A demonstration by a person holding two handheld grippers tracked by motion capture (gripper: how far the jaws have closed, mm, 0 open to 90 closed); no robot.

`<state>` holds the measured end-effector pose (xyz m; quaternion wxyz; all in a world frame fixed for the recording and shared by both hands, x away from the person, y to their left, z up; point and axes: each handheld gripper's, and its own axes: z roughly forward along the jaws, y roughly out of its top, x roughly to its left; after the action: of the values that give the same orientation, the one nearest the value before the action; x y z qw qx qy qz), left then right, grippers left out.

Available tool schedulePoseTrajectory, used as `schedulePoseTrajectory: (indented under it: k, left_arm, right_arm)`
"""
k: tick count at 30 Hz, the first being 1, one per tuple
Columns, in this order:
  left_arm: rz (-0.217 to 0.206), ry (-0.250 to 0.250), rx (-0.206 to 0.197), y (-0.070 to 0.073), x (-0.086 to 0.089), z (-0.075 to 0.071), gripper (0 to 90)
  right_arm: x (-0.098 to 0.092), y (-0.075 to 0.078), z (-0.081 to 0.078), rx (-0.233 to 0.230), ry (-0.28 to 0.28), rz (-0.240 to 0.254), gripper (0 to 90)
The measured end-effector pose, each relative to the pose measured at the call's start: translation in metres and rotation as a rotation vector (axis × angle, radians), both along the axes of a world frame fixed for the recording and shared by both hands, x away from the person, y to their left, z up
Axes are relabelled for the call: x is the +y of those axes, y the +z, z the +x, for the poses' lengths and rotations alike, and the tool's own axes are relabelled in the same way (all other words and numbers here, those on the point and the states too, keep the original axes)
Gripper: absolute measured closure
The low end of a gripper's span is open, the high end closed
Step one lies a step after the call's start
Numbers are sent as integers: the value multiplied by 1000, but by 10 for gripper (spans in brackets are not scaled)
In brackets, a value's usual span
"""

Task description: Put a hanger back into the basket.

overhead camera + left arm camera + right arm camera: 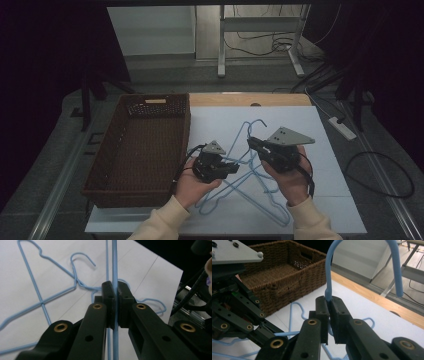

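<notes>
1. The light blue wire hangers lie tangled in a loose pile on the white table top, near the front edge and just right of the basket.
2. One hanger's hook rises above the pile; in the right gripper view it arches up over your jaws, its free end pointing down.
3. Your right gripper is clenched on the base of that hook, the blue wire pinched between the two black jaw tips.
4. Your left gripper is clamped on a straight run of blue wire, which passes vertically through the closed jaws in the left gripper view.
5. In the high view your left hand holds its gripper at the left side of the pile, and your right hand holds the other at the right, the two grippers pointing toward each other and near together.
6. The brown woven basket sits at the left end of the table, just beside the hangers, with a handle slot in its far wall.
7. A wooden strip borders the far edge of the white surface.
</notes>
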<state>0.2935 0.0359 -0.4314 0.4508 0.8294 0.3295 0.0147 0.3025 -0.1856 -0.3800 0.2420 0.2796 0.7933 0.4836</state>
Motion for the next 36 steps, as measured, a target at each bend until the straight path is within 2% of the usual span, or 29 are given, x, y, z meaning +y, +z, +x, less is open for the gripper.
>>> schedulePoseTrajectory:
  k: [5, 9, 11, 12, 15, 23, 28, 30, 32, 34, 36]
  left_arm:
    - [-27, 11, -21, 7, 9, -1, 864]
    - [-47, 18, -38, 14, 18, -3, 864]
    - [-53, 21, -46, 17, 23, -4, 864]
    - [-53, 21, -46, 17, 23, -4, 864]
    - [-73, 34, -61, 20, 31, -5, 864]
    - [-97, 51, -83, 27, 45, -7, 864]
    - [-102, 63, -104, 35, 54, -8, 864]
    - [-109, 71, -131, 44, 65, -10, 864]
    - [-111, 74, -135, 45, 67, -11, 864]
    - [-115, 91, -154, 53, 80, -13, 864]
    - [-118, 95, -157, 55, 84, -13, 864]
  right_arm:
    - [-14, 4, -6, -34, -7, 54, 590]
    - [-36, -2, -12, -40, -17, 77, 415]
    - [-48, -8, -13, -15, -34, 97, 400]
    - [-48, -8, -13, -15, -34, 97, 400]
    - [-72, -24, -15, 14, -72, 108, 368]
    - [-106, -59, -22, 69, -67, 107, 307]
    - [-114, -67, -22, 90, -84, 111, 299]
    - [-117, -73, -20, 105, -96, 106, 297]
    - [-118, -76, -19, 117, -102, 105, 297]
    - [-120, -79, -18, 127, -108, 104, 296]
    - [-120, -81, -17, 131, -110, 100, 296]
